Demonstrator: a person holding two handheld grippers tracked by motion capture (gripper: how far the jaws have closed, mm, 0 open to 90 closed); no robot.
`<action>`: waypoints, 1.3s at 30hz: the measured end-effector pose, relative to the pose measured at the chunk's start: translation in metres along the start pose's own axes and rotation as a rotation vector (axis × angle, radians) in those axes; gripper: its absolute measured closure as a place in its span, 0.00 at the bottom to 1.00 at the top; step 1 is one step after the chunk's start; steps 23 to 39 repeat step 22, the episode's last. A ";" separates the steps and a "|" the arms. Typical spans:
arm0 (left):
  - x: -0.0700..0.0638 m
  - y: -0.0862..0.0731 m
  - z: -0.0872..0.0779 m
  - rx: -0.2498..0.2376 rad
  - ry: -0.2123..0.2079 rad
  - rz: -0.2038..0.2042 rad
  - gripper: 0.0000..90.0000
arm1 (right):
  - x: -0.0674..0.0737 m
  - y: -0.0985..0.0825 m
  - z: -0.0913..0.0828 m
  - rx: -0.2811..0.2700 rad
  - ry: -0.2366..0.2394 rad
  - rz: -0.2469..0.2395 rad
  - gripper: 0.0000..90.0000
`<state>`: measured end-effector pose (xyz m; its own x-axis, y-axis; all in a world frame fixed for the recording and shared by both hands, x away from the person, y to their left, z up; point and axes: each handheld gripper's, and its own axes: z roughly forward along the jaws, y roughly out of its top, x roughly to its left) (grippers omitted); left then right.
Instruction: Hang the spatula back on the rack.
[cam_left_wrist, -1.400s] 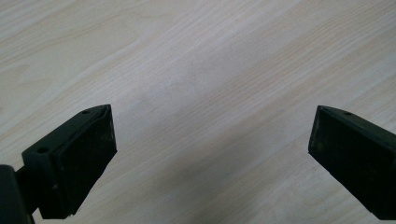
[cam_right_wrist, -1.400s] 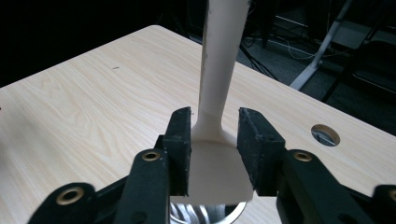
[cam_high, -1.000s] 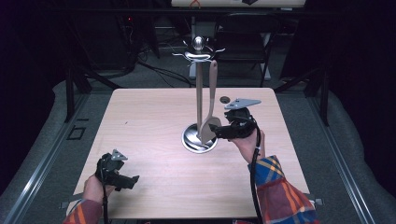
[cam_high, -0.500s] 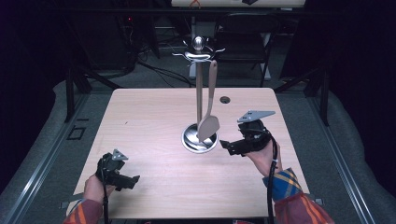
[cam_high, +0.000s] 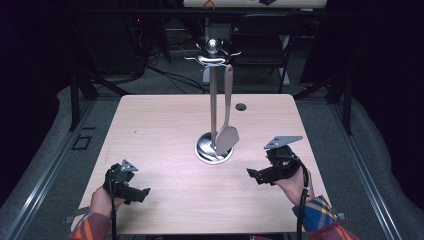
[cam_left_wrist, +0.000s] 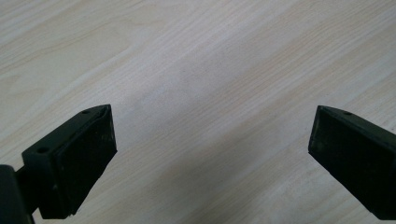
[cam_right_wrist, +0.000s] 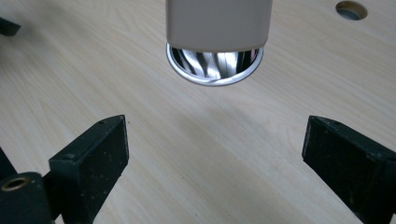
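A chrome utensil stand (cam_high: 213, 90) rises from a round base (cam_high: 206, 149) in the middle of the wooden table (cam_high: 150, 125). A beige spatula (cam_high: 227, 134) hangs from its top hooks, blade just above the base. In the right gripper view the blade (cam_right_wrist: 218, 23) hangs in front of the shiny base (cam_right_wrist: 215, 65). My right gripper (cam_high: 251, 174) is open, low over the table to the right of the stand, holding nothing. My left gripper (cam_high: 145, 192) is open near the front left corner, jaws wide apart over bare wood (cam_left_wrist: 210, 116).
A small round hole (cam_high: 241, 107) sits in the table behind the stand, also seen at the top right as the hole (cam_right_wrist: 351, 9). Dark chairs and cables stand beyond the far edge. Grey floor borders both table sides.
My right gripper has let go of the spatula and drawn back to the right and toward the front edge. The spatula now hangs free. The left gripper has stayed put.
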<state>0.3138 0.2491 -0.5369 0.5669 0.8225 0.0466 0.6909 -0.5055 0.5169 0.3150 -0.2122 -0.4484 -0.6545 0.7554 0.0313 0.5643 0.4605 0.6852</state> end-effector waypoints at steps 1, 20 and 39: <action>0.000 0.000 0.000 0.003 -0.007 0.003 0.01 | 0.000 -0.002 0.000 0.011 0.003 -0.001 0.07; -0.004 0.005 0.005 0.018 -0.002 0.032 0.04 | 0.007 -0.042 0.014 0.117 -0.020 -0.040 0.00; -0.004 0.006 0.005 0.022 -0.013 0.034 0.04 | 0.004 -0.041 0.014 0.070 -0.035 0.003 0.00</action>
